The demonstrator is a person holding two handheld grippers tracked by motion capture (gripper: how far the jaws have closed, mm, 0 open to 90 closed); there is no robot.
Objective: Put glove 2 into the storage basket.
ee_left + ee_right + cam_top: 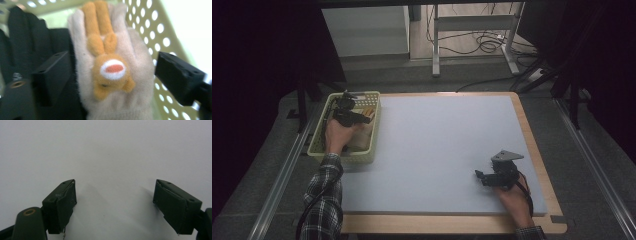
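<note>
The left gripper [107,75] stands with its jaws wide either side of the beige glove [115,100] with the orange plush figure [110,72] – neither pad presses it. The glove lies in the pale green basket [370,131] at ten o'clock on the table [532,125], a black glove [27,42] beside it. A careless close could catch the black glove too, or snag the perforated wall. The right gripper [115,205] rests at four o'clock – jaws wide, empty
</note>
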